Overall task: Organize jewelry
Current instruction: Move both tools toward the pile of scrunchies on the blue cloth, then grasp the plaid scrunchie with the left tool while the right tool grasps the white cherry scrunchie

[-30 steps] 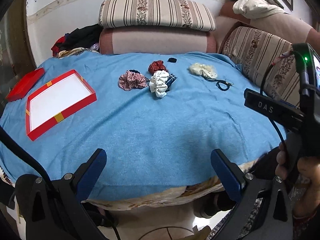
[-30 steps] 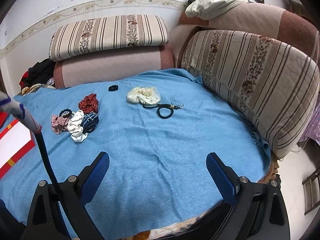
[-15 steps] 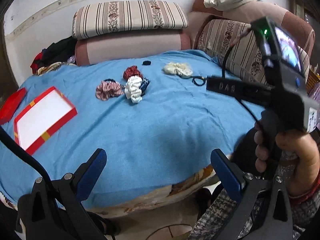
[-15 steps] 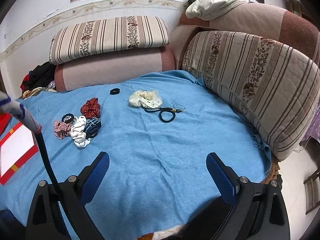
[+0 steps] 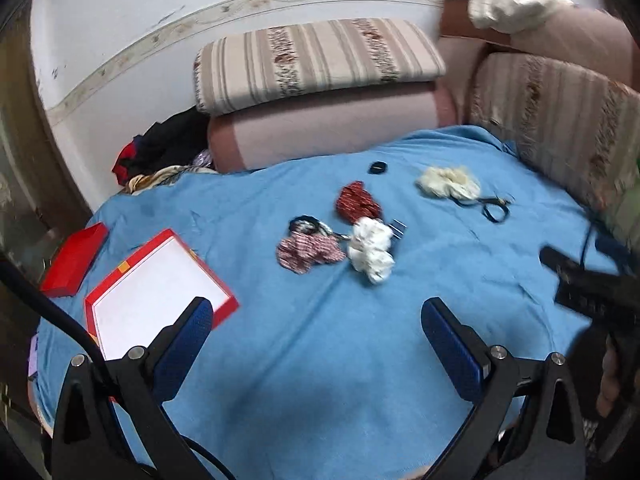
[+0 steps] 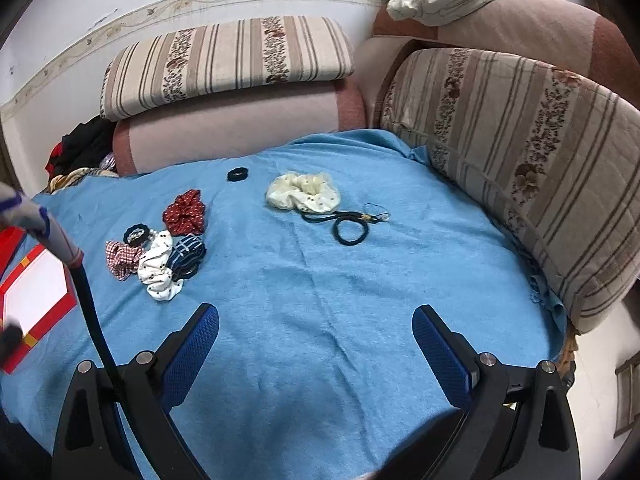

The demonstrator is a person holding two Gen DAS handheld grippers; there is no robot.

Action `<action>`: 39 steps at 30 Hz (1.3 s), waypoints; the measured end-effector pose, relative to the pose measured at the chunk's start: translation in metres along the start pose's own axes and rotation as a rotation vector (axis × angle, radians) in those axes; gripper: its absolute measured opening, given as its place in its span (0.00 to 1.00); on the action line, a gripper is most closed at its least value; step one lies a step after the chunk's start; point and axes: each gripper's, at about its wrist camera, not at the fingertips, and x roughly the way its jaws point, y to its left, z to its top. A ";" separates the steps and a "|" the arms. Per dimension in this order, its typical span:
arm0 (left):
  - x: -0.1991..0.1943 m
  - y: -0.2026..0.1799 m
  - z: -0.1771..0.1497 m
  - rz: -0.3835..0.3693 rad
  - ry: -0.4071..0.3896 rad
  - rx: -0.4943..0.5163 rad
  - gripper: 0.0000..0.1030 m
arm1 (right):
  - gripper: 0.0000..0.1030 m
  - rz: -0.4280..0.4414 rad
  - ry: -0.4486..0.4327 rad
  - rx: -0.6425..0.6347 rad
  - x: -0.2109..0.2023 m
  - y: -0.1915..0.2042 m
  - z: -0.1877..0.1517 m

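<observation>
Scrunchies and hair ties lie scattered on the blue cloth (image 6: 320, 300) covering the surface: a red checked scrunchie (image 5: 308, 251), a white dotted scrunchie (image 6: 160, 270) and a navy plaid scrunchie (image 6: 188, 257) bunched together, a red scrunchie (image 6: 185, 212) just behind, and a cream scrunchie (image 6: 303, 193) apart, with a black hair tie (image 6: 351, 231) beside it. A red box (image 5: 156, 284) sits open to the left. The left gripper (image 5: 316, 334) and the right gripper (image 6: 316, 340) hover with fingers spread wide, holding nothing.
</observation>
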 end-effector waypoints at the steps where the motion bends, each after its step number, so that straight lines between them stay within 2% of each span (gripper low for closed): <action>1: 0.004 0.005 0.004 0.003 0.007 -0.011 1.00 | 0.96 0.008 0.005 -0.009 0.004 0.003 0.000; 7: 0.036 0.016 0.008 0.041 0.073 -0.088 1.00 | 0.96 0.048 0.056 -0.050 0.031 0.021 0.006; 15: 0.081 0.008 0.004 -0.002 0.156 -0.098 1.00 | 0.96 0.074 0.103 -0.081 0.061 0.033 0.020; 25: 0.126 0.022 0.004 -0.017 0.201 -0.113 1.00 | 0.84 0.127 0.160 -0.117 0.094 0.059 0.034; 27: 0.133 0.027 0.003 -0.020 0.207 -0.120 0.99 | 0.81 0.160 0.176 -0.119 0.099 0.066 0.035; 32: 0.155 0.054 0.001 -0.035 0.246 -0.162 0.85 | 0.77 0.271 0.193 -0.104 0.111 0.079 0.037; 39: 0.178 0.088 -0.001 -0.036 0.269 -0.245 0.83 | 0.77 0.448 0.225 -0.079 0.128 0.100 0.034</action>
